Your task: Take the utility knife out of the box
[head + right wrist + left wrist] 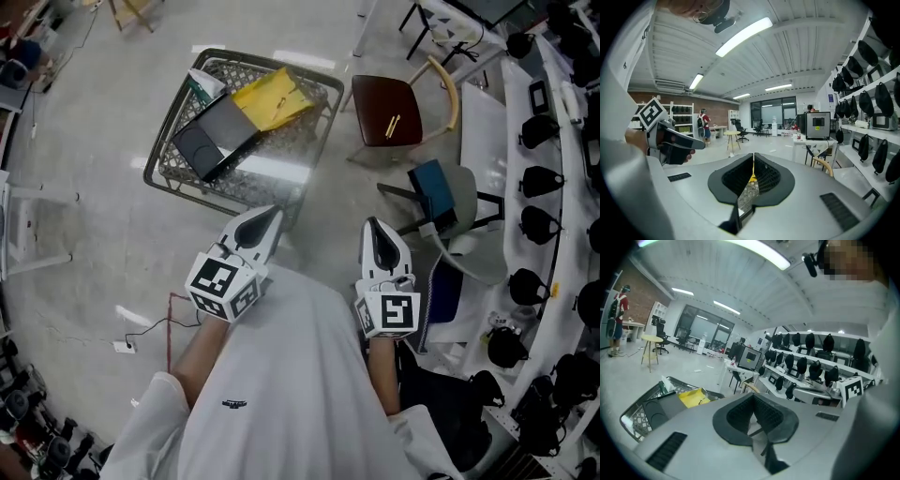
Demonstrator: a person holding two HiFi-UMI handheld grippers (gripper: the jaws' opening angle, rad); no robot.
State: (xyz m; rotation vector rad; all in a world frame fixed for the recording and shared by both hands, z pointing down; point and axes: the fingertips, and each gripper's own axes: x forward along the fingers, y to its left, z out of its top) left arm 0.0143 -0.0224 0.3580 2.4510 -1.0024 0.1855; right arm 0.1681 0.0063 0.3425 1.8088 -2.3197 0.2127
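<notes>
Utility knife cannot be picked out among the yellow packet [272, 98] and black case [214, 139] in the wire box [277, 155] on the floor [94, 216], while the left gripper [268, 216] and right gripper [375, 230] hover near it, fingers clenched on nothing.

2 tongs are pictured: left tongs [270, 217] and right tongs [374, 228]. 1 wire basket [248, 187] is counted, w/ 1 yellow bag [272, 98] and 1 black case [211, 141] inside. 2 chairs are seen nearby: 1 brown-seated chair [387, 111], 1 blue chair [433, 190].
</notes>
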